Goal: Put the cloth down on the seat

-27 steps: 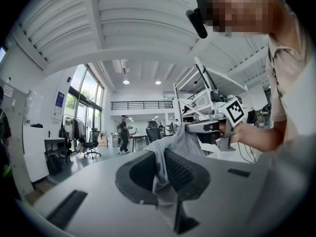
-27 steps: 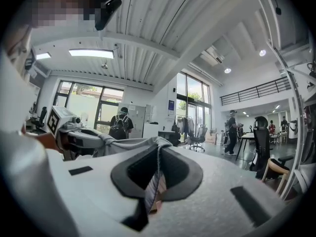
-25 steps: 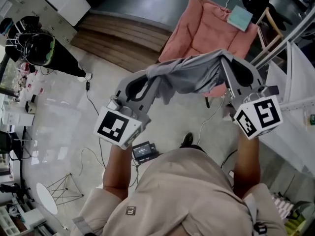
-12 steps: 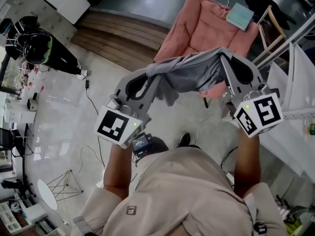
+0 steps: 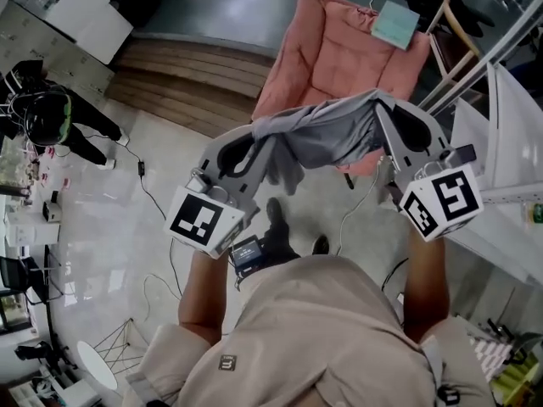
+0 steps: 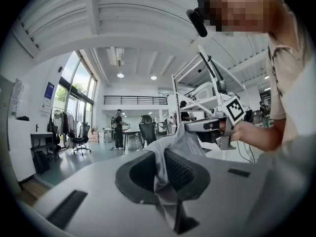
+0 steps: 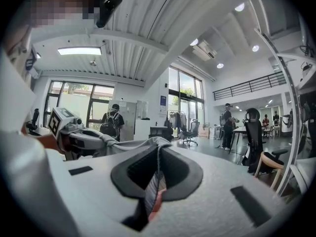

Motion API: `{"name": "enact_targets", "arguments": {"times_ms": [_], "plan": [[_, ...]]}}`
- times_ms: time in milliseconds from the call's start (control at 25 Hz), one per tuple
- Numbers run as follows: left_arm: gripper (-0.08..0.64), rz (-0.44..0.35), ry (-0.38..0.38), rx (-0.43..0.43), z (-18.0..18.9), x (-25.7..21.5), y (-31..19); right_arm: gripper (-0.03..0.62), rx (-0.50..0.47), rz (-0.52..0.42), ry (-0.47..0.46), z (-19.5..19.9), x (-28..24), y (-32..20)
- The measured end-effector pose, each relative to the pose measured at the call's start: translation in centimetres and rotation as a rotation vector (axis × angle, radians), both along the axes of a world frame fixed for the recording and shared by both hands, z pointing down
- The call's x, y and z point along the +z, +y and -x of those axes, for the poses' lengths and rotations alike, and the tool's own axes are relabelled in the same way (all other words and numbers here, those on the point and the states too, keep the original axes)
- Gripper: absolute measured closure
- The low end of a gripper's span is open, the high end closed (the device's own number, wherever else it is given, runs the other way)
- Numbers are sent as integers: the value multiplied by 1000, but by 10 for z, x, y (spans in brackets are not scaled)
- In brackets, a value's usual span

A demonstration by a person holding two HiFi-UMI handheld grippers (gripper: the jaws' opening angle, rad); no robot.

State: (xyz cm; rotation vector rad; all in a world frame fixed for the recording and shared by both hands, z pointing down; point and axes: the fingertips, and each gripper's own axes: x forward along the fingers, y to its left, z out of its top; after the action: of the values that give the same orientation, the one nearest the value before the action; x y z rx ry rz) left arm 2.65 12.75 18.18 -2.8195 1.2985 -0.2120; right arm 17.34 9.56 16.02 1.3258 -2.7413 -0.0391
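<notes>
Lying straight ahead of both hands, the pink seat (image 5: 339,62) is beyond and below the grey cloth (image 5: 327,134), which hangs in the air, stretched crosswise with its long axis across the seat front. The left gripper (image 5: 257,136) is clenched on one end and the right gripper (image 5: 386,108) on the other. The right one looks nearer the seat.

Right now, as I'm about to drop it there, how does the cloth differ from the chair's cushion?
The cloth is grey; the cushion is pink. The cloth hangs thin and creased, gripped at its ends by the left tool and the right tool; the cushion lies thick and padded, untouched. Both are soft fabric.
</notes>
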Motion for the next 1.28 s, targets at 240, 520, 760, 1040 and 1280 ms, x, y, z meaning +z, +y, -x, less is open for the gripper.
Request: {"name": "enact_targets", "arguments": {"times_ms": [240, 520, 760, 1040, 1280], "plan": [[527, -12, 28, 97, 8, 1, -56, 588, 83, 8, 21, 8, -2, -43], [528, 14, 44, 148, 40, -1, -120, 588, 152, 20, 33, 36, -9, -93], [528, 22, 23, 216, 56, 12, -156, 588, 195, 30, 35, 49, -3, -127], [527, -3, 50, 255, 78, 8, -191, 588, 232, 16, 47, 75, -3, -160], [526, -43, 51, 261, 109, 15, -211, 588, 221, 5, 68, 106, -4, -184]]}}
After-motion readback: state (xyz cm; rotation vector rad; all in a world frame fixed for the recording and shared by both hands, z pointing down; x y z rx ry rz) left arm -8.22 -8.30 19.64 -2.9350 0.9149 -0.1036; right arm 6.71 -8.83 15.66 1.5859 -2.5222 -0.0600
